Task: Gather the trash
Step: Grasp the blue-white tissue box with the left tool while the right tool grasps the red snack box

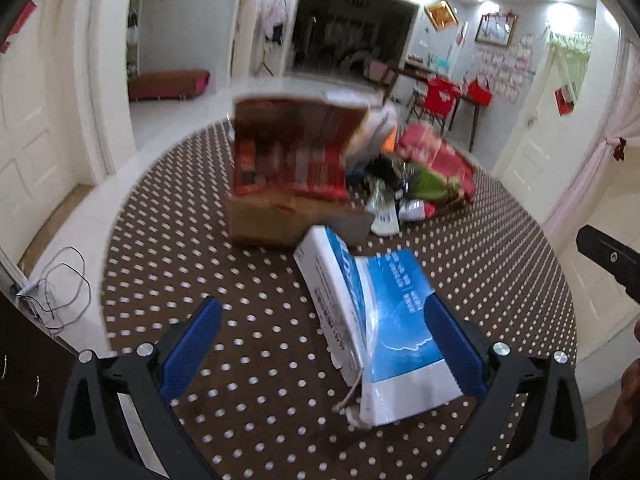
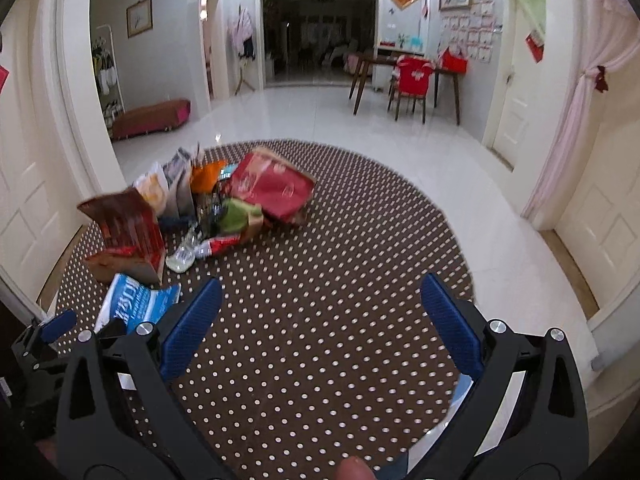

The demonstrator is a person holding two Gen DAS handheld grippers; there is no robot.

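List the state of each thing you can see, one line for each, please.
Left gripper: open, blue box between its fingers.
Right gripper: open, holding nothing.
Blue box: crumpled, lying on the rug.
Red carton: open, flap up.
Red bag: lying on its side.
Rug: flat.

Between the wide-spread fingers of the left gripper [image 1: 324,344], bare dotted rug [image 1: 248,280] is seen on the left half, while the right half is taken by a blue-and-white carton [image 1: 372,312] lying against the right finger. Straight ahead of this gripper the way is closed by an open cardboard box [image 1: 292,172], and to the right of it by a heap of bags and wrappers [image 1: 416,176]. Ahead of the right gripper [image 2: 320,320], also held wide, only free rug [image 2: 340,240] is found; the box [image 2: 128,232] and the heap [image 2: 240,196] stand forward-left of it.
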